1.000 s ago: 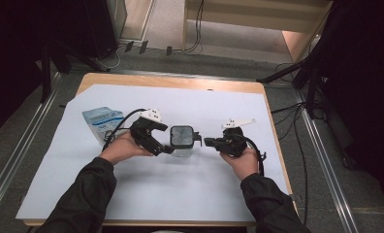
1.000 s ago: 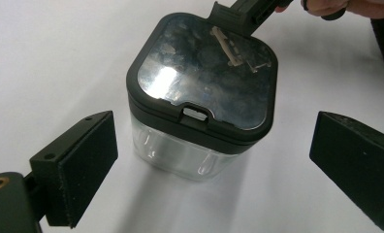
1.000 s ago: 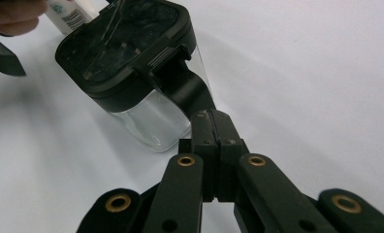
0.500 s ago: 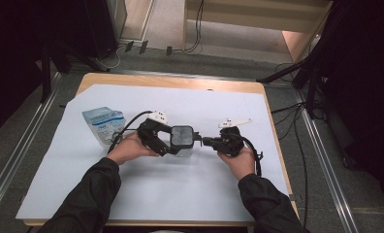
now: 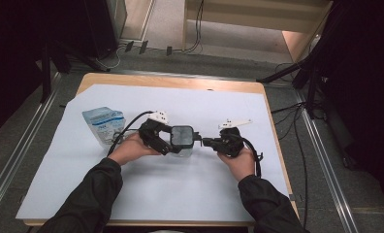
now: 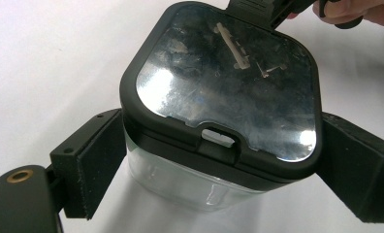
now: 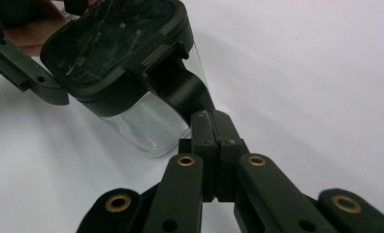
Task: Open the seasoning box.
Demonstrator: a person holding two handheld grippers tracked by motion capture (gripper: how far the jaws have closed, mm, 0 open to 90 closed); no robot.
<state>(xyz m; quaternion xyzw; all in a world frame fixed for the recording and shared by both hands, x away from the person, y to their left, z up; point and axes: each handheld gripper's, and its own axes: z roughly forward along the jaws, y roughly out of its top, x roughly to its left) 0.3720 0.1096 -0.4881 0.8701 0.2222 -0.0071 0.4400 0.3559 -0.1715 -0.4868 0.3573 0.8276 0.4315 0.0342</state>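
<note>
A clear plastic container (image 5: pixel 182 137) with a black lid and a shiny top panel (image 6: pixel 229 82) sits tilted at the middle of the table. My left gripper (image 5: pixel 176 144) is shut on it, with a pad (image 6: pixel 100 160) pressed on each side of the clear body just under the lid. My right gripper (image 5: pixel 203 141) comes in from the right. Its jaws are shut on a black flap (image 7: pixel 183 90) that hangs from the lid's edge, pinched at the tips (image 7: pixel 210 116).
A blue and white packet (image 5: pixel 103 124) lies at the left, behind my left hand. A white sheet (image 5: pixel 180 194) covers the wooden table (image 5: pixel 170 81). Cables trail from both grippers, and metal rails run along the floor on both sides.
My left hand has edged slightly to the right, closer in on the container. The right hand and the container have stayed about where they were.
</note>
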